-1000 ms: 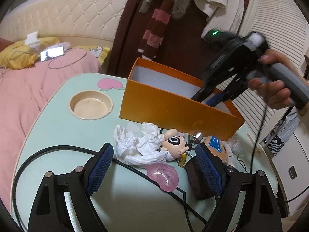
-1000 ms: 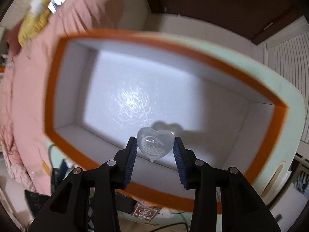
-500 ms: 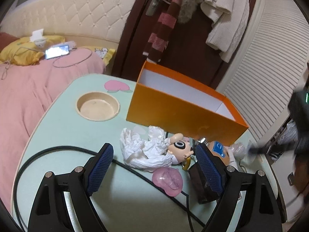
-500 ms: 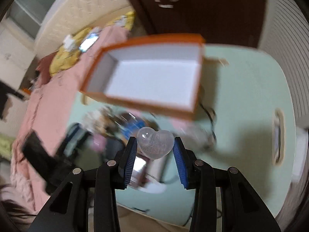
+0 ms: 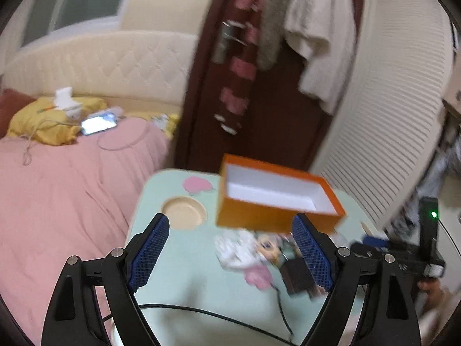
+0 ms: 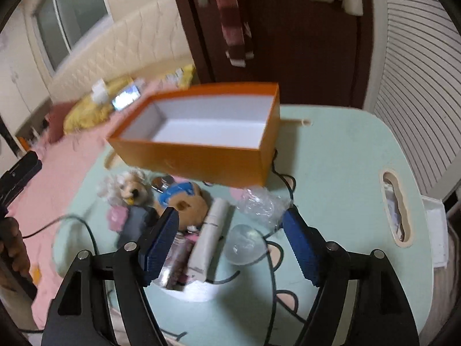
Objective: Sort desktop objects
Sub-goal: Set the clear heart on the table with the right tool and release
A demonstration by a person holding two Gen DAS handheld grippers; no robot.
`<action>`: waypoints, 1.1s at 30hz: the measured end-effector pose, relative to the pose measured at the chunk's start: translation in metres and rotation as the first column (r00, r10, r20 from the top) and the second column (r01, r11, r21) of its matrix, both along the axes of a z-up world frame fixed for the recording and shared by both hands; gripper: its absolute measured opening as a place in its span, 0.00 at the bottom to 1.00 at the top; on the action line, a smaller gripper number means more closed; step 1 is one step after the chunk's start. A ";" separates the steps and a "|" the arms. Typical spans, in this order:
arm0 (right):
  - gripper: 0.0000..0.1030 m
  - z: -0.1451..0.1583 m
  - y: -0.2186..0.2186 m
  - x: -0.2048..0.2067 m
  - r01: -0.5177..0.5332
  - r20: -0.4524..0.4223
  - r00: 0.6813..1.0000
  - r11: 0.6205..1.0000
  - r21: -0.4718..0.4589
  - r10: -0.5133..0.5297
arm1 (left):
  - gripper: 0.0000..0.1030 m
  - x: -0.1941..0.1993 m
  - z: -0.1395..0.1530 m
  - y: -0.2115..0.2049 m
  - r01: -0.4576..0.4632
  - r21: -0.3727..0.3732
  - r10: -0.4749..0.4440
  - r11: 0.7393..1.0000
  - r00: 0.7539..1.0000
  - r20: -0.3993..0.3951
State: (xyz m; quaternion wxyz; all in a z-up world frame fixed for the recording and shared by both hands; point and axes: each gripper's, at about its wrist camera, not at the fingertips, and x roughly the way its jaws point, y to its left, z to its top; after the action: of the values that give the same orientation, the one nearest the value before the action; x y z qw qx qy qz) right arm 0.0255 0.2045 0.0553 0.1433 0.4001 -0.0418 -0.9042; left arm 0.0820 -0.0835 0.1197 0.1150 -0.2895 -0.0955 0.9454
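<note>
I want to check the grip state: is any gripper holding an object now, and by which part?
Nothing is held. The right gripper has just been opening; the clear heart lies on the table between its open jaws, unpressed. The left gripper is open, empty.

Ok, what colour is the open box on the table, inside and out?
The box is orange outside, white inside, clearest in the right wrist view.

Orange box (image 6: 201, 161): open-topped, white inside, upright on my pale green surface (image 6: 345, 155). In front of it lies a cluster: white-haired doll (image 6: 126, 187), brown plush with blue patch (image 6: 184, 201), white tube (image 6: 211, 230), crumpled clear wrap (image 6: 259, 204). Clear heart (image 6: 245, 245) lies flat beside the tube, touching nothing above it.
</note>
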 end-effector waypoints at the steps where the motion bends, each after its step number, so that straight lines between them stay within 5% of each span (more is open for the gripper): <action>1: 0.73 0.001 0.001 0.006 -0.011 -0.011 1.000 1.000 0.007 0.011 | 0.84 0.001 -0.001 0.005 0.016 -0.011 -0.016 1.000 1.000 0.021; 6: 0.73 -0.005 0.002 0.027 -0.054 -0.006 0.998 0.995 0.082 0.055 | 0.84 0.000 -0.048 0.052 0.033 -0.056 -0.027 0.998 0.993 0.111; 11: 0.73 -0.019 0.004 0.042 -0.096 0.066 0.994 0.984 0.152 0.087 | 0.84 -0.007 -0.091 0.066 -0.048 -0.001 0.047 0.999 0.983 0.178; 16: 0.73 -0.035 0.004 0.042 -0.125 0.147 0.984 0.978 0.167 0.101 | 0.85 -0.013 -0.106 0.069 -0.087 -0.076 0.102 0.993 0.972 0.212; 18: 0.73 -0.038 0.004 0.040 -0.123 0.157 0.983 0.979 0.164 0.097 | 0.98 -0.014 -0.110 0.072 -0.096 -0.132 0.122 0.987 0.972 0.203; 21: 0.76 -0.038 -0.002 0.039 -0.136 0.160 0.981 0.972 0.193 0.106 | 1.00 -0.015 -0.119 0.087 -0.078 -0.260 0.126 0.962 0.976 0.175; 28: 0.87 -0.043 -0.013 0.039 -0.163 0.162 0.979 0.955 0.246 0.126 | 1.00 -0.010 -0.122 0.087 -0.045 -0.270 0.085 0.962 0.986 0.141; 30: 1.00 -0.046 -0.012 0.037 -0.160 0.173 0.978 0.955 0.249 0.119 | 1.00 -0.011 -0.122 0.086 -0.044 -0.270 0.084 0.962 0.987 0.139; 33: 1.00 -0.047 -0.011 0.037 -0.160 0.177 0.977 0.955 0.250 0.117 | 1.00 -0.009 -0.123 0.087 -0.052 -0.270 0.091 0.962 0.987 0.135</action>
State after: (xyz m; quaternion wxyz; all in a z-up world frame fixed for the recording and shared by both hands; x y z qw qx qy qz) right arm 0.0624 0.1934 0.0079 0.1484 0.4891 0.0951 -0.8542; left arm 0.0734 0.0031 -0.0033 0.0337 -0.3672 0.0134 0.9294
